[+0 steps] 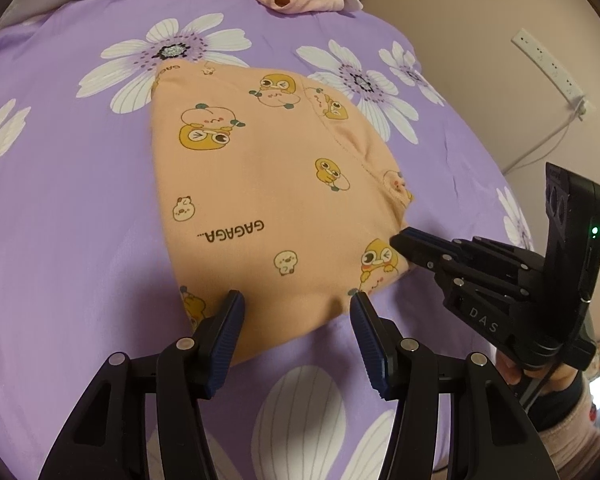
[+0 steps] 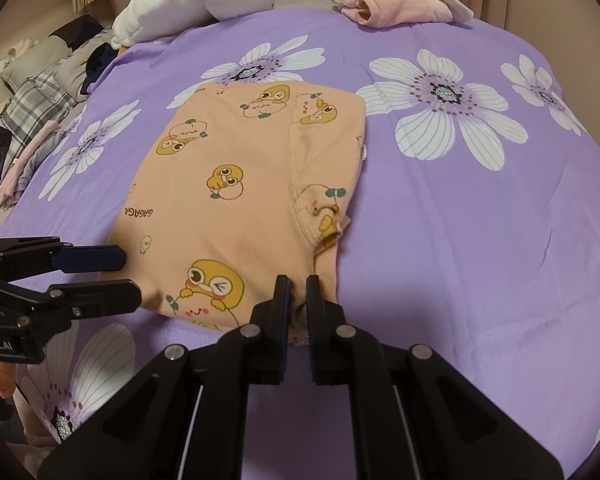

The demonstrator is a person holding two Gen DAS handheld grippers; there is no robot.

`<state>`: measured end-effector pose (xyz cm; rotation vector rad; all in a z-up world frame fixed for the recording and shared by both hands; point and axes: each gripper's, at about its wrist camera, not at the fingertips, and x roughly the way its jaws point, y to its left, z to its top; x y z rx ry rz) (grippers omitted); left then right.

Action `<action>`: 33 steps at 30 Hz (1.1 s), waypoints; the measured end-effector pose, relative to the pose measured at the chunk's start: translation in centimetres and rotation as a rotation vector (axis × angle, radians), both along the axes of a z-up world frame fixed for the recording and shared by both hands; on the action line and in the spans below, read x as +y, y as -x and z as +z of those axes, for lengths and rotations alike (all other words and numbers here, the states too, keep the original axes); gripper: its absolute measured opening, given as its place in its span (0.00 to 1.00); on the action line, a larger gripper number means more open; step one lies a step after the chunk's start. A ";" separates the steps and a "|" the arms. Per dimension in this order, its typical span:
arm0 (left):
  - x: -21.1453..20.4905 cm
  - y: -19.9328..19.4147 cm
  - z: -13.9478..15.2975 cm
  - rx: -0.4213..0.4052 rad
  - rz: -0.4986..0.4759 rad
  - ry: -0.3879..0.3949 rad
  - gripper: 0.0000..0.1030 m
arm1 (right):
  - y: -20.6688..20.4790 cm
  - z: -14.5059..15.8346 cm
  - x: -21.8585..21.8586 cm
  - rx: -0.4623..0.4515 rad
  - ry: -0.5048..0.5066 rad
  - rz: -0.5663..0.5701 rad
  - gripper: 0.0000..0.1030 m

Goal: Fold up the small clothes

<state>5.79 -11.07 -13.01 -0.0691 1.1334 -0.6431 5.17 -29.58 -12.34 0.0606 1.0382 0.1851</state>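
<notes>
Peach cotton printed with yellow cartoon ducks and the word GAGAGA makes up the small garment [image 1: 268,184], which lies already folded into a compact panel near the middle of a bed covered by a purple sheet with white daisies [image 1: 60,216]. Going left to right in the left wrist view, the left gripper [image 1: 296,304] comes in from six o'clock with its jaws spread wide, one blue pad at each side of the garment's near hem and the cloth between them not pinched; whether the tips touch the fabric or hover just above it cannot be told. At about four o'clock the right gripper [image 1: 404,240] reaches the garment's near right corner. The right wrist view settles its state: the right gripper [image 2: 298,292] has its jaws nearly together with a bunch of the peach hem caught between them, so it is grasping the garment [image 2: 236,184] at that corner, while the left gripper [image 2: 118,276] shows at nine o'clock, jaws apart beside the near left edge. At twelve o'clock, well apart from the work, a pink folded piece [image 2: 396,8] and a white plush bundle [image 2: 188,0] rest at the far edge of the bed. The step in hand appears to be a further fold, with one corner taken and the other not yet. The next move likely calls for the left jaws to clench on the near hem so both corners can be lifted evenly and carried toward twelve o'clock, keeping the layers aligned so the earlier folds do not slip open.
</notes>
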 end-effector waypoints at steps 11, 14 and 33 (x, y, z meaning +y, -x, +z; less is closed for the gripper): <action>1.8 -0.1 1.4 -0.018 0.042 0.019 0.54 | 0.6 0.7 -0.2 -0.014 0.042 -0.014 0.11; 2.2 -0.2 1.5 -0.013 0.056 0.029 0.54 | 0.8 1.0 -0.3 -0.017 0.047 -0.018 0.13; 0.2 0.5 1.0 -0.032 -0.004 -0.004 0.54 | 1.0 2.6 -1.0 -0.093 0.030 -0.075 0.15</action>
